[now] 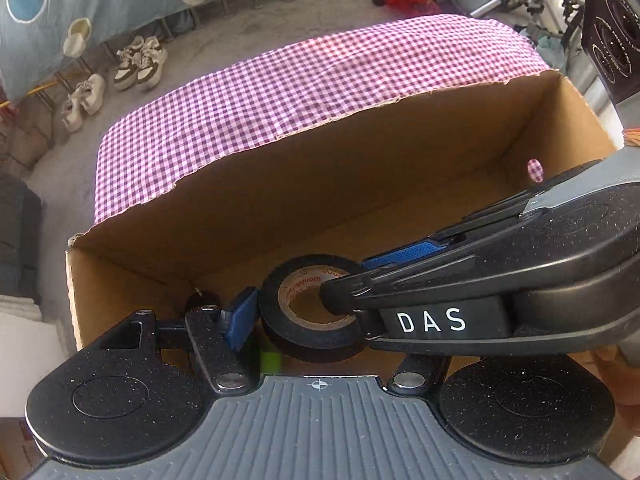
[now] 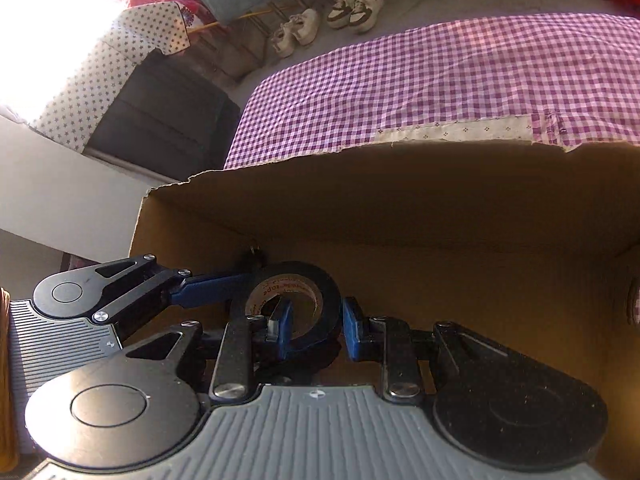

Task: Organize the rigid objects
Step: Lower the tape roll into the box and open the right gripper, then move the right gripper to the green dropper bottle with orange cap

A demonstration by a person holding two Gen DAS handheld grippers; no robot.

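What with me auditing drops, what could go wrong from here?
1. The right gripper pinches only one wall of the black tape roll, with one finger through its core, so the roll could pivot or slip out.
2. The roll is near the left corner of the cardboard box and may snag the wall.

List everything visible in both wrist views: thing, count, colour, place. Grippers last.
Tape roll: one, black with a pale core, over the open box, between both grippers.
Cardboard box: one, brown, open, on the checked cloth.
Checked cloth: one, purple and white, under and behind the box.
Shoes: several, pale with dark trim, on the floor beyond the cloth.
Small dark item: one, in the box's left corner; too hidden to identify.
Right gripper: black with blue pads, shut on the roll's wall, one finger through its core.
Left gripper: black with blue pads, one pad at the roll's outer side.
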